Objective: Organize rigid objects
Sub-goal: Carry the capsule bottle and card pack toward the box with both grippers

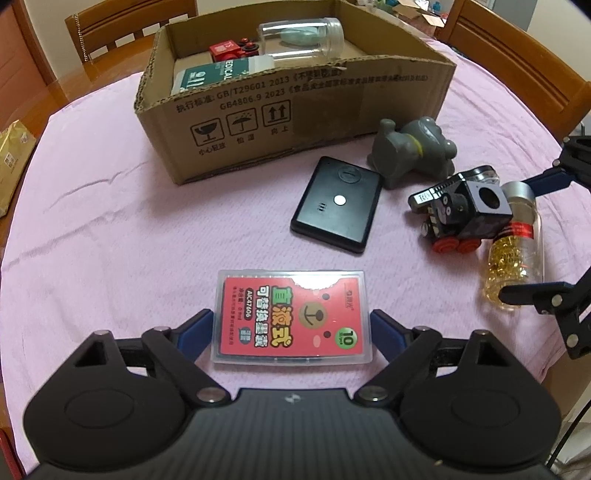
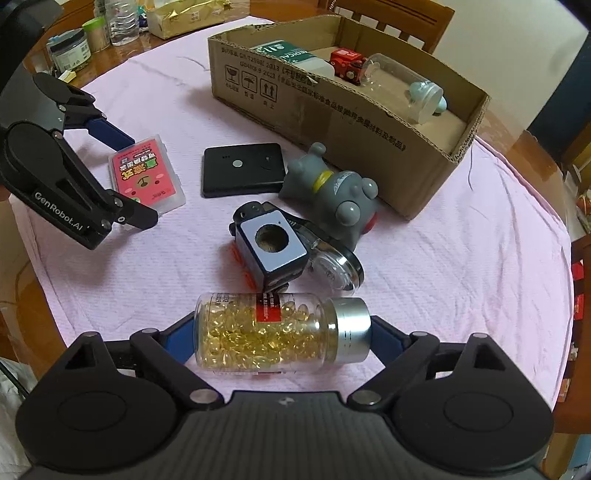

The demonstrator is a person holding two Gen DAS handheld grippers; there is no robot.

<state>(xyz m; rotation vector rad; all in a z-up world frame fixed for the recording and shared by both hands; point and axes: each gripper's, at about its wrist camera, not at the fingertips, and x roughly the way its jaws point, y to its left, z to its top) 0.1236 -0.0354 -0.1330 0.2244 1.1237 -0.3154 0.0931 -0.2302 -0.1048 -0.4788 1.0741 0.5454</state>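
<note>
Left gripper (image 1: 291, 325) sits low over the pink cloth (image 1: 110, 221), its blue fingers (image 1: 195, 328) straddling the red refill case (image 1: 290, 317); the fingers lie right at the case's short edges, but whether they press on it I cannot tell. Right gripper (image 2: 282, 332) is down too, jaws spread around the capsule bottle (image 2: 273, 332), which lies on its side with the silver cap (image 2: 351, 330) toward the right finger; a pinch or just a bracket, cannot tell.

Moving outward: just beyond the bottle lies the black toy train (image 2: 269, 247), red wheels showing, touching a clear round lid (image 2: 336, 267); behind that, the grey toy figure (image 2: 332, 192) is tipped over, right by the cardboard box (image 2: 332, 110); the flat black device (image 2: 242, 170) lies between the figure and the refill case.

Inside the box: a clear jar (image 2: 402, 88) on its side, a red toy (image 2: 347, 62) and a green-and-white bottle (image 2: 291, 55); wooden chairs (image 1: 122, 26) stand behind the table.
</note>
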